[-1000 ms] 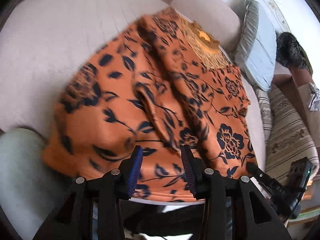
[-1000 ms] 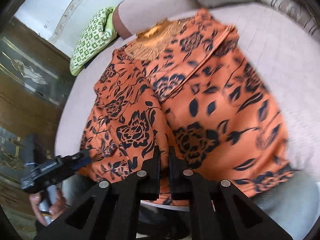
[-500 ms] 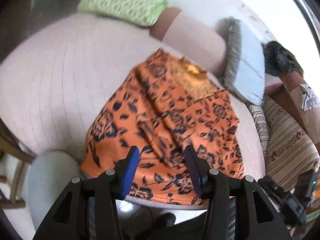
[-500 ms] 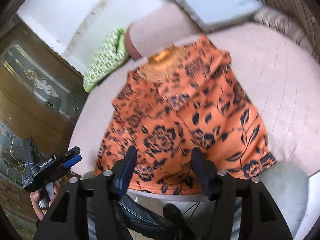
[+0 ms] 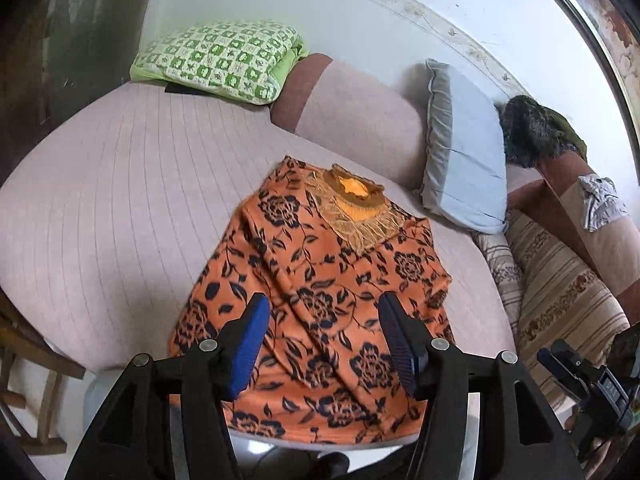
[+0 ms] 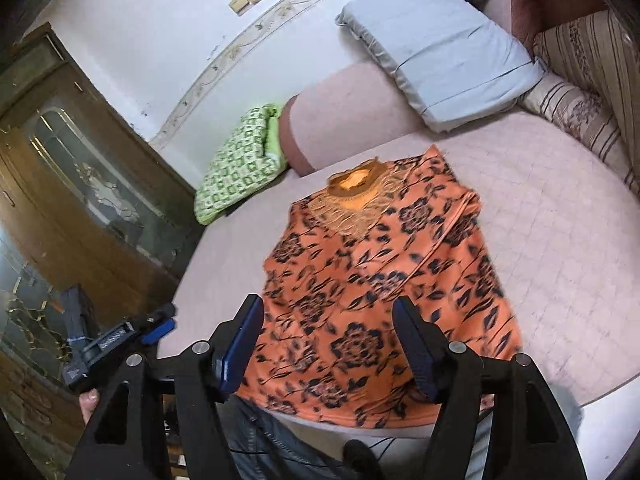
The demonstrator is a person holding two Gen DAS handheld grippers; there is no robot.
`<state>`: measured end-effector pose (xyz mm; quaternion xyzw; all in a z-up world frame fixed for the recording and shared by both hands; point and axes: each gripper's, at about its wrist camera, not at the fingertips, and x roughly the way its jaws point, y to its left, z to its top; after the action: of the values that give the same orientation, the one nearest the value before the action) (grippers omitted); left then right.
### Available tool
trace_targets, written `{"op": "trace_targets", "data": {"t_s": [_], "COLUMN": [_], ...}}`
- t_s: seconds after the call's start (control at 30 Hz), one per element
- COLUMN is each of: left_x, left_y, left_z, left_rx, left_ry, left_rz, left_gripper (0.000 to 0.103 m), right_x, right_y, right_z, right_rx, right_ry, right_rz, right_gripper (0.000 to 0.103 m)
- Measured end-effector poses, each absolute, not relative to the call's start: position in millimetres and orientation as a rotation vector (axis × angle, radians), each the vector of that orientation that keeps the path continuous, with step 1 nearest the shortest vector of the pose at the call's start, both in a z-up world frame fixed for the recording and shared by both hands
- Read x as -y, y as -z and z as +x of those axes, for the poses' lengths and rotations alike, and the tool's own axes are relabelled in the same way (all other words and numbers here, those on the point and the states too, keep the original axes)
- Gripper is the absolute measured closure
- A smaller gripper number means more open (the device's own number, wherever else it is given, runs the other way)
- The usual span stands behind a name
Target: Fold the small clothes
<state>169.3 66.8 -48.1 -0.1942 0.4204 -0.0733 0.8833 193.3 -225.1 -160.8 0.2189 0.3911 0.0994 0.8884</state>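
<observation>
1. Pinkish quilted cloth covers the bed (image 5: 100, 208), and it carries everything that matters here; pillows lie along its far side.
2. Orange with dark blue flowers, the top (image 5: 320, 300) lies spread on the bed, directly ahead of and below both tools. Its long axis runs away from the person: the hem hangs at the near edge of the bed, and the fringed neckline (image 5: 356, 200) points toward the far pillows.
3. The top looks already narrowed, with a side panel folded in along a lengthwise crease, so my guess is that the next fold runs hem to neck along that axis.
4. The left gripper (image 5: 322, 344) hovers above the hem end with its blue pads spread wide and nothing between them.
5. The right gripper (image 6: 330, 348) hovers the same way over the hem end, jaws apart and empty.
6. Neither tool touches the cloth; each sits about equally near the hem. The left one seems closer to the top's left corner and the right one to the right corner, so a two-handed pickup at the hem looks natural.
</observation>
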Motion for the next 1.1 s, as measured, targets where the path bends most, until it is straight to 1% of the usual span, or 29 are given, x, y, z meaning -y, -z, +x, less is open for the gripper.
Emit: {"op": "trace_targets", "data": {"t_s": [0.27, 0.57, 0.77, 0.87, 0.97, 1.07, 1.1], "left_x": [-57, -48, -47, -52, -57, -59, -56], "left_y": [73, 111, 161, 190, 211, 234, 241], "left_z": [241, 345, 433, 485, 529, 574, 588], "left_rx": [-0.926, -0.984, -1.064, -1.121, -1.142, -1.145, -1.138], "left_ry": [0.150, 0.130, 0.116, 0.111, 0.119, 0.056, 0.024], "left_rz": [-0.411, -0.376, -0.397, -0.450, -0.501, -0.475, -0.426], "left_gripper": [0.046, 0.046, 0.046, 0.046, 0.046, 0.047, 0.047], "right_x": [245, 263, 288, 299, 303, 306, 308], "right_y": [175, 210, 247, 271, 294, 310, 315], "right_z": [249, 333, 414, 456, 496, 534, 545], "right_rx": [-0.860, -0.927, -0.994, -1.041, -1.086, -1.113, -1.120], "right_ry": [-0.180, -0.174, -0.135, -0.128, -0.094, -0.071, -0.064], "right_rz": [0.456, 0.465, 0.483, 0.515, 0.482, 0.441, 0.438], "right_gripper": [0.034, 0.034, 0.034, 0.034, 0.035, 0.038, 0.038]}}
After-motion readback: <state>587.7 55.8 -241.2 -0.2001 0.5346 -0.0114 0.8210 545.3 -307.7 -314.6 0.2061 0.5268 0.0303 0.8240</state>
